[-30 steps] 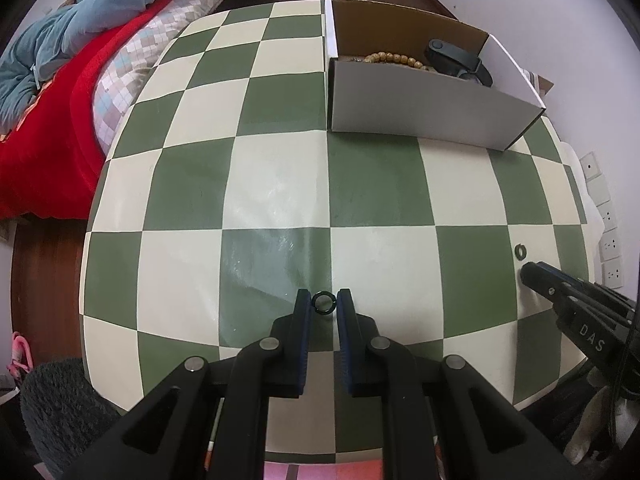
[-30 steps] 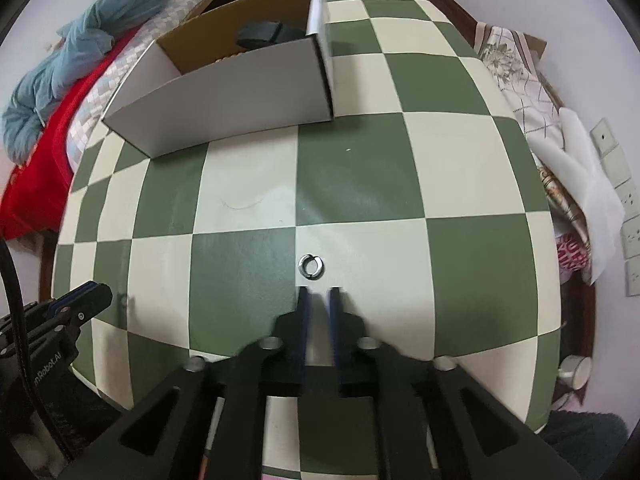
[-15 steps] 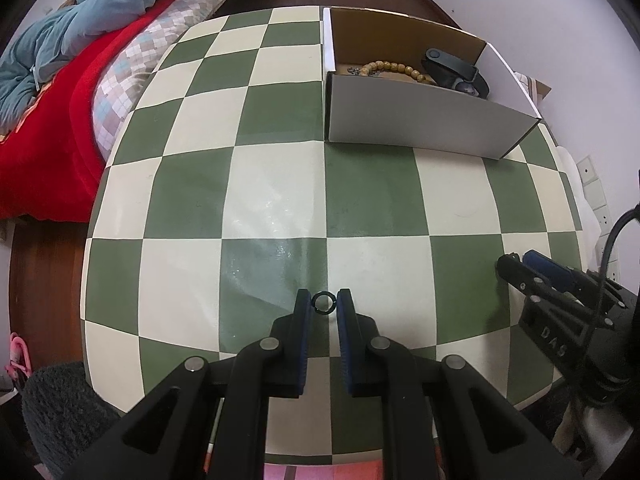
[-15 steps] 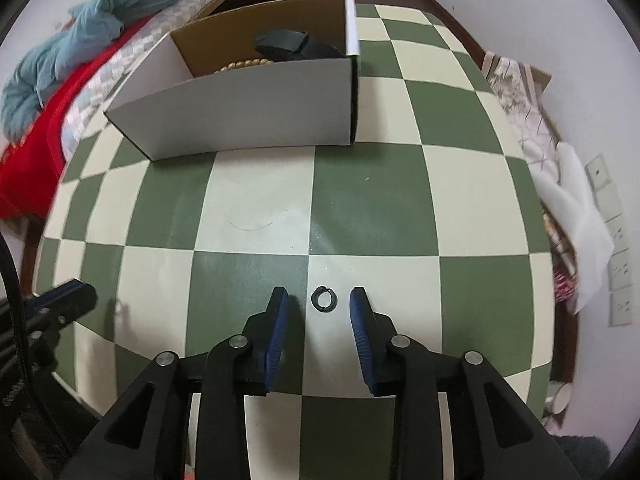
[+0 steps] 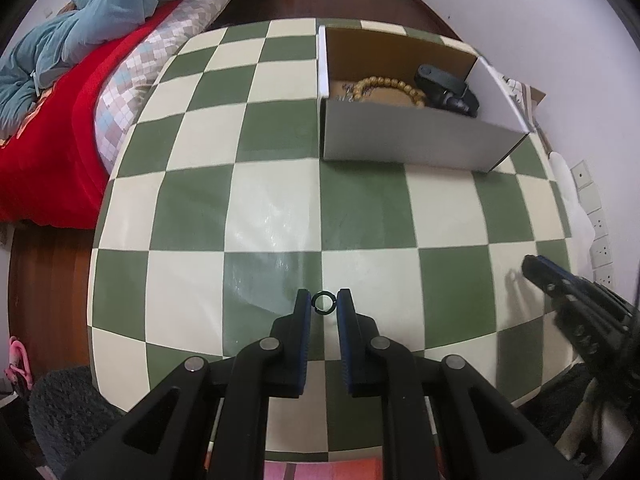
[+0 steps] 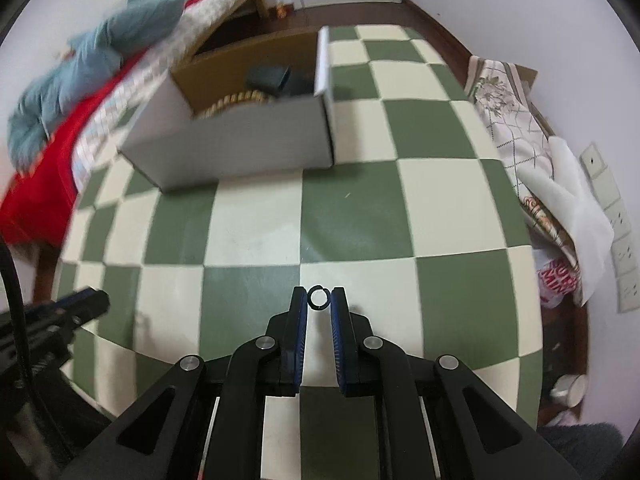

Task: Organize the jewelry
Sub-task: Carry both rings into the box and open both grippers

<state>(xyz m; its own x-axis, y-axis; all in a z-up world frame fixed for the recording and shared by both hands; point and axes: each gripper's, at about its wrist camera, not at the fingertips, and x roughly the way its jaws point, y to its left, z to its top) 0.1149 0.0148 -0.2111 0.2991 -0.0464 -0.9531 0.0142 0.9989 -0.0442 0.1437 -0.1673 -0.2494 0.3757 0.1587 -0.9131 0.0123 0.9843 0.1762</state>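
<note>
My left gripper (image 5: 323, 303) is shut on a small black ring (image 5: 323, 303) and holds it above the green and cream checkered table (image 5: 272, 216). My right gripper (image 6: 319, 297) is shut on a second small ring (image 6: 319, 297), lifted off the table (image 6: 400, 208). A white cardboard box (image 5: 408, 142) stands at the far side; it holds a wooden bead bracelet (image 5: 390, 85) and a black object (image 5: 446, 90). The box also shows in the right wrist view (image 6: 240, 140). The right gripper appears at the right edge of the left wrist view (image 5: 576, 300).
A bed with red and blue bedding (image 5: 72, 80) lies left of the table. Folded cloths (image 6: 532, 160) and wall sockets (image 6: 608, 208) sit to the right. A grey stool (image 5: 60, 412) is at the near left corner.
The right gripper opened around the ring on the table, closed on it and lifted it. The left gripper has kept hold of its ring and risen a little.
</note>
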